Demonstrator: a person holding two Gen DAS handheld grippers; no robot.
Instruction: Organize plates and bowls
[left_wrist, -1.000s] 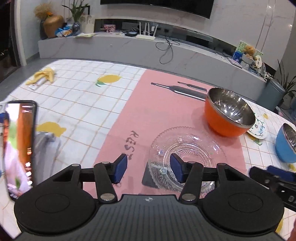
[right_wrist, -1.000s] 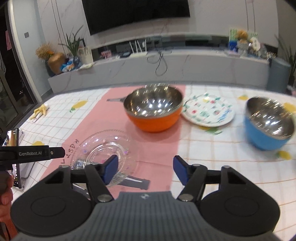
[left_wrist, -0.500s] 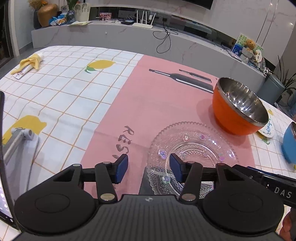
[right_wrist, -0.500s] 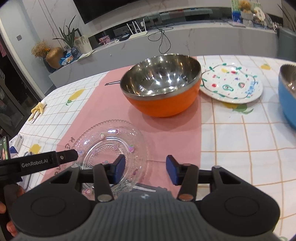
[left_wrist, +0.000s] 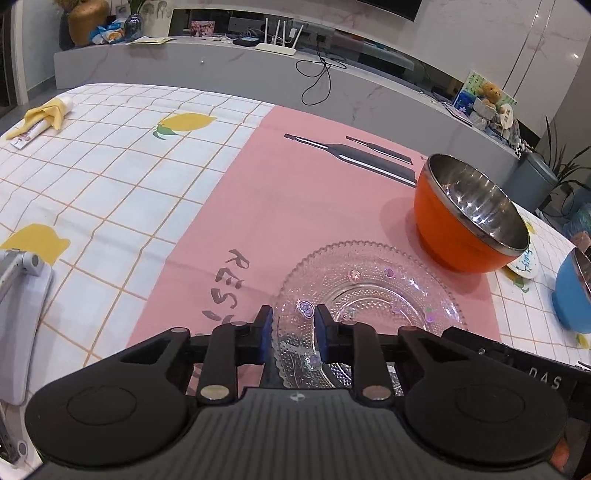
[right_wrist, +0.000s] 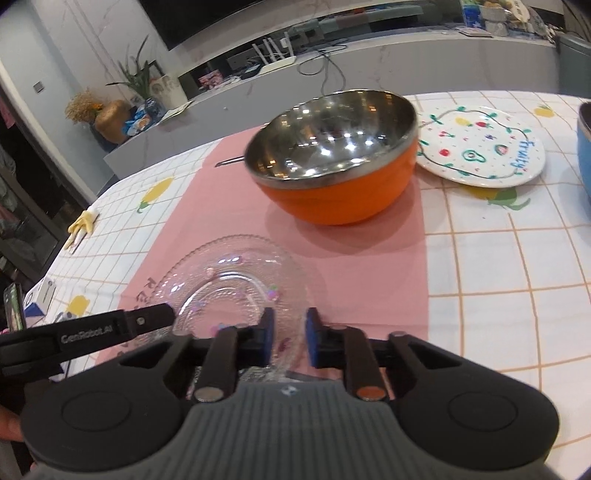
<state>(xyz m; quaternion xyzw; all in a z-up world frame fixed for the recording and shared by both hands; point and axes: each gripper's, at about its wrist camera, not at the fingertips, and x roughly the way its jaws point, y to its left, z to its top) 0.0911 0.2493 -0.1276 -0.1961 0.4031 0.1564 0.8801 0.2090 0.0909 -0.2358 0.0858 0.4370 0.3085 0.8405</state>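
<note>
Both the left gripper (left_wrist: 293, 334) and right gripper (right_wrist: 289, 341) are closing on the glass plate (left_wrist: 369, 295), with the orange bowl (right_wrist: 340, 162) and painted plate (right_wrist: 484, 147) still unsorted.

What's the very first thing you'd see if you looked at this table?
Probably the shiny orange bowl on the pink mat, steel inside and catching the lights. Just in front of it lies a sparkly glass plate, with the left gripper and right gripper closing on its near rim from either side. Beyond the bowl to the right sits a white plate with fruit drawings.
</note>
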